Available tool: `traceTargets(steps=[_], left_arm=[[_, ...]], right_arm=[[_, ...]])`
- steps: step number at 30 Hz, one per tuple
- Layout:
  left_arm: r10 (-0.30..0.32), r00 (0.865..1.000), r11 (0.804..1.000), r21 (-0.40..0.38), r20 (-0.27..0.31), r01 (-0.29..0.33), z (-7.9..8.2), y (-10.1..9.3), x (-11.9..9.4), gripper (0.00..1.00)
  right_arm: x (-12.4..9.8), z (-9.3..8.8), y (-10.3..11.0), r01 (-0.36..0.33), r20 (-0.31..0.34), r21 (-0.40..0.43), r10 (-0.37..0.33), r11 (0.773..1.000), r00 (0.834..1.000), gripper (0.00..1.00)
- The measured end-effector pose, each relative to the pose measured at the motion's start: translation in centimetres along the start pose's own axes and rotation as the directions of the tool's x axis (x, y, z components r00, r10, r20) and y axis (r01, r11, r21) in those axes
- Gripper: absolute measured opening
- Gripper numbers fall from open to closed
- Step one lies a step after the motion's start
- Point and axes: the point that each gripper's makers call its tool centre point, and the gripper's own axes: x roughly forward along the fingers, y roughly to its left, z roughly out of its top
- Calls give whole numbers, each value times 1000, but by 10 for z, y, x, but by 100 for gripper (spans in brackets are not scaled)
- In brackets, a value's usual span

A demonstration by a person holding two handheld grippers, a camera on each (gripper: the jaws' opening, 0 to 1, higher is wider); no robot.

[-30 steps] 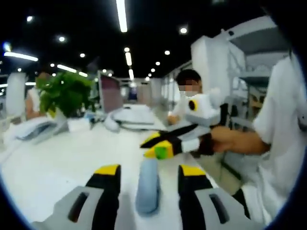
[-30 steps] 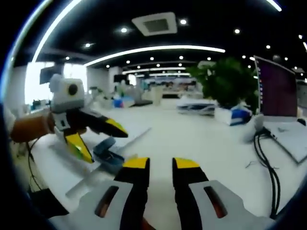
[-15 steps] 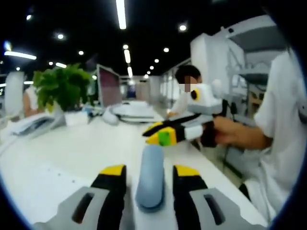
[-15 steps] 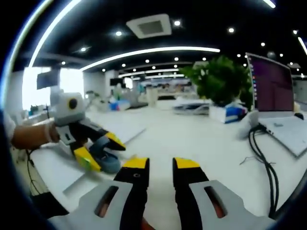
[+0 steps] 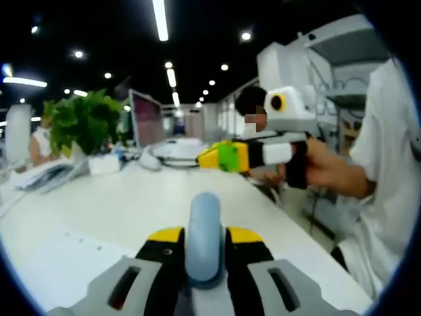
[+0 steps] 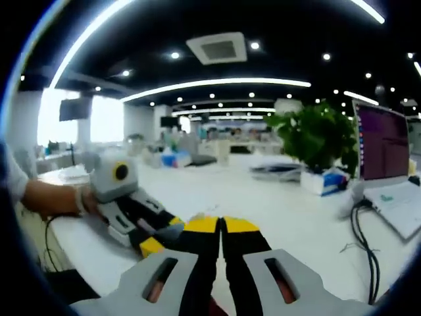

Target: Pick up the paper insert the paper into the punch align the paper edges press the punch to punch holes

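A light blue hole punch [image 5: 204, 227] stands on the white table [image 5: 118, 197], and my left gripper [image 5: 204, 236] is shut on its sides. Left of it lies a white paper sheet [image 5: 59, 253] with faint edges. My right gripper [image 5: 214, 158] hovers above the table to the right, held in a person's hand, its yellow tips together. In the right gripper view, my right gripper [image 6: 220, 226] is shut with nothing between its tips. The left gripper [image 6: 163, 235] sits low on the table to its left, and the punch is hidden behind the jaws.
A potted plant [image 5: 82, 122] and a monitor [image 5: 148, 122] stand at the table's far side. A laptop [image 6: 395, 197] with black cables [image 6: 358, 224] lies on the right. A person in a white shirt [image 5: 388, 164] stands by the table edge.
My left gripper's jaws have closed in onto the punch. My right gripper's jaws have shut and it has risen level above the table.
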Motion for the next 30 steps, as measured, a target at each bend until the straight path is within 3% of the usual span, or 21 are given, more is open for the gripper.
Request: traceTargets(steps=[4,7,9,10,15,18,20,22,24,27,30], left_arm=[[3,1000,1000,9,-3,-3,0,1,0,25],[5,1000,1000,11,-5,-5,0,1,0,25],[5,1000,1000,13,-5,-5,0,1,0,25],[5,1000,1000,13,-5,-5,0,1,0,25],[3,1000,1000,10,-5,-3,0,2,0,25],[2,1000,1000,9,-6,-2,0,2,0,25],[2,1000,1000,7,-5,-2,0,2,0,25],[2,1000,1000,7,-6,-2,0,2,0,25],[1,1000,1000,5,-6,-1,0,2,0,25],[5,1000,1000,10,-8,-5,0,2,1,25],[8,1000,1000,17,-13,-7,-1,3,1,25]], right_arm=[[16,8,34,-38,9,-58,38,998,999,5],[25,-3,43,-50,-25,-96,47,994,999,4],[27,-10,46,-62,-51,-82,58,995,997,4],[26,-11,41,-31,-39,-58,29,998,999,4],[25,-11,40,-34,-52,-60,31,998,998,3],[25,-18,34,-7,-98,-120,-5,993,995,2],[24,-18,35,-16,-84,-72,10,997,996,2],[25,-20,35,-13,-99,-84,5,996,995,1],[28,-33,34,-18,-126,-64,10,998,992,1],[27,-43,31,-38,-108,115,51,993,993,1],[27,-43,28,-45,-90,152,59,987,994,0]])
